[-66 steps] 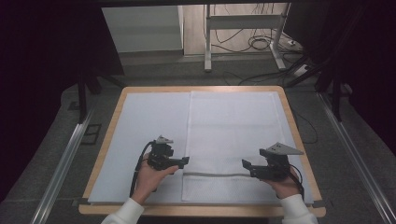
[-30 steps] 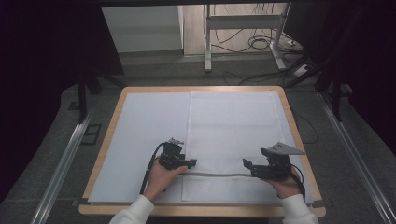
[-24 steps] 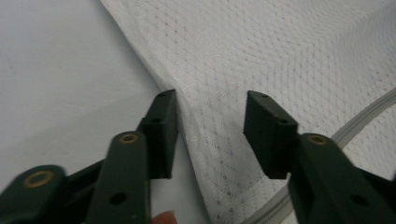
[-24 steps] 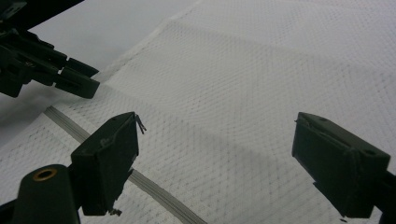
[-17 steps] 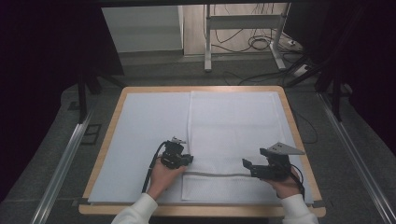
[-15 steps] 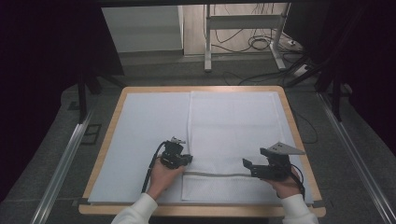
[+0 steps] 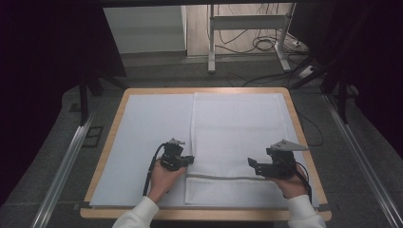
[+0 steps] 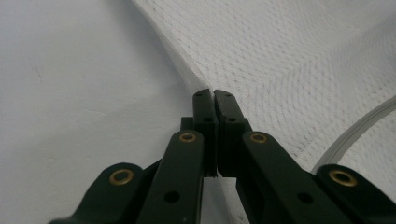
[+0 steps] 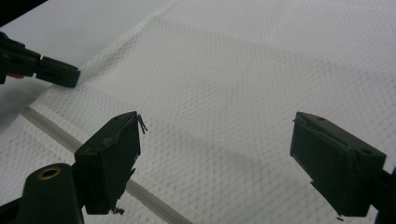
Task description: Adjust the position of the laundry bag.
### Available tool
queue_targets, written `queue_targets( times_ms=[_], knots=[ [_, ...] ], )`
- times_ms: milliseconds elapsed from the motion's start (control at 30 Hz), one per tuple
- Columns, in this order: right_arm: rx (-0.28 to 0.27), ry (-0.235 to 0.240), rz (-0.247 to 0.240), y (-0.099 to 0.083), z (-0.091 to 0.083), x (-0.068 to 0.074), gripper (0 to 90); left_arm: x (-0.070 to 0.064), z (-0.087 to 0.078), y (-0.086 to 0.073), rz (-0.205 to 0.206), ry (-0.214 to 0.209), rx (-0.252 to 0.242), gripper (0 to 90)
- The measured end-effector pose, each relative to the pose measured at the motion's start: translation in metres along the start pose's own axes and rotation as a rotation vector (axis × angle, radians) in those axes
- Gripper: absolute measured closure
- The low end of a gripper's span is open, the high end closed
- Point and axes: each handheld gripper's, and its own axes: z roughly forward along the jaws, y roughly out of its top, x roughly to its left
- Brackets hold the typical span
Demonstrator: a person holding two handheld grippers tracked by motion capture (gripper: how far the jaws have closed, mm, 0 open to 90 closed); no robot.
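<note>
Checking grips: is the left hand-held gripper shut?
Shut: the left hand-held gripper has its jaws pressed together on the mesh cloth's edge.

I'm seeing white sleeves (image 7: 138, 214), 2 black claws with brass rivets (image 8: 187, 136), a grey plate (image 7: 288, 145), black cables (image 7: 151, 170).

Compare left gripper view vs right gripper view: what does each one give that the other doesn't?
Left gripper view: the left claw shut, pinching the mesh cloth at its edge, beside the plain white mat.

Right gripper view: the right claw wide open above the cloth, holding nothing, with the left claw's tip at the far cloth edge.

Shared: the white mesh cloth and its grey zipper strip.
</note>
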Motion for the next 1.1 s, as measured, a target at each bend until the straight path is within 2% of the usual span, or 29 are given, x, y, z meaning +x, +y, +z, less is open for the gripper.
queue_targets(
  times_ms=[200, 300, 333, 433, 500, 867, 967, 1100],
  knots=[
    [0.027, -0.001, 0.024, 0.018, 0.001, -0.002, 15.8, 0.000, 0.002, 0.000, 0.007, 0.001, 0.005, 89.4],
    [-0.005, 0.004, 0.067, 0.021, 0.003, -0.005, 17.2, -0.001, 0.002, 0.000, 0.012, 0.000, 0.005, 89.4],
    [0.005, 0.010, 0.072, 0.021, 0.007, -0.006, 17.6, -0.001, 0.002, 0.000, 0.013, 0.001, 0.004, 89.4],
    [0.040, 0.002, 0.040, 0.021, 0.013, -0.009, 19.2, 0.000, 0.003, -0.001, 0.012, 0.002, 0.005, 89.4],
    [0.051, 0.007, 0.043, 0.021, 0.014, -0.014, 19.6, 0.000, 0.004, -0.001, 0.012, 0.003, 0.008, 89.4],
    [0.114, -0.079, 0.061, 0.004, 0.013, -0.050, 20.5, 0.002, 0.003, -0.001, 0.012, -0.005, 0.006, 89.4],
    [0.141, -0.099, 0.081, 0.001, 0.011, -0.058, 22.2, 0.002, 0.002, -0.001, 0.010, -0.008, 0.003, 89.3],
    [0.150, -0.120, 0.113, -0.002, 0.008, -0.069, 23.3, 0.002, 0.002, -0.001, 0.014, -0.008, 0.007, 89.3]
  ],
)
